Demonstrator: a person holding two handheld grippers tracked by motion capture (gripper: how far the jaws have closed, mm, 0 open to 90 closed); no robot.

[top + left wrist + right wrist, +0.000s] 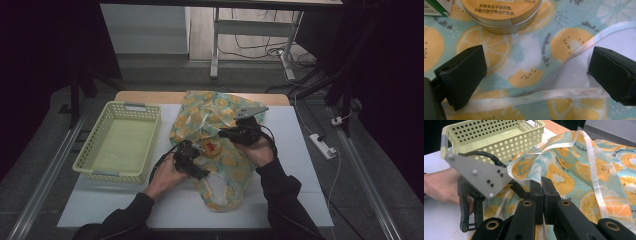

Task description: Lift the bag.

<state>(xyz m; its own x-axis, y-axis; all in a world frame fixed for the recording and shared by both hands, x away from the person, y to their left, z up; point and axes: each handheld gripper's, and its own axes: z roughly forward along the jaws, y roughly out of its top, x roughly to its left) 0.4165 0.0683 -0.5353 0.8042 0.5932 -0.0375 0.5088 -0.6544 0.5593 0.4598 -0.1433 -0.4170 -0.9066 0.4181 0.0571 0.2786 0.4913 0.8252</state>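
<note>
A fabric bag (200, 117) printed with orange and kiwi slices lies on the white mat. On it rests a round tin (212, 148) with an orange label. My left gripper (196, 151) hovers low over the bag just short of the tin (501, 15). It is open (536, 62), and the bag's white strap (536, 96) runs on the cloth (531, 50) between its jaws without touching them. My right gripper (223, 133) comes in from the right. Its jaws are shut (541, 183) on the bag's edge, and the cloth (579, 170) stands up in a fold behind them.
A pale green perforated basket (135, 106) stands empty at the left of the mat, and in the right gripper view its wall (491, 137) shows behind the left gripper's grey plate (481, 176). A green carton corner (436, 6) lies beside the tin.
</note>
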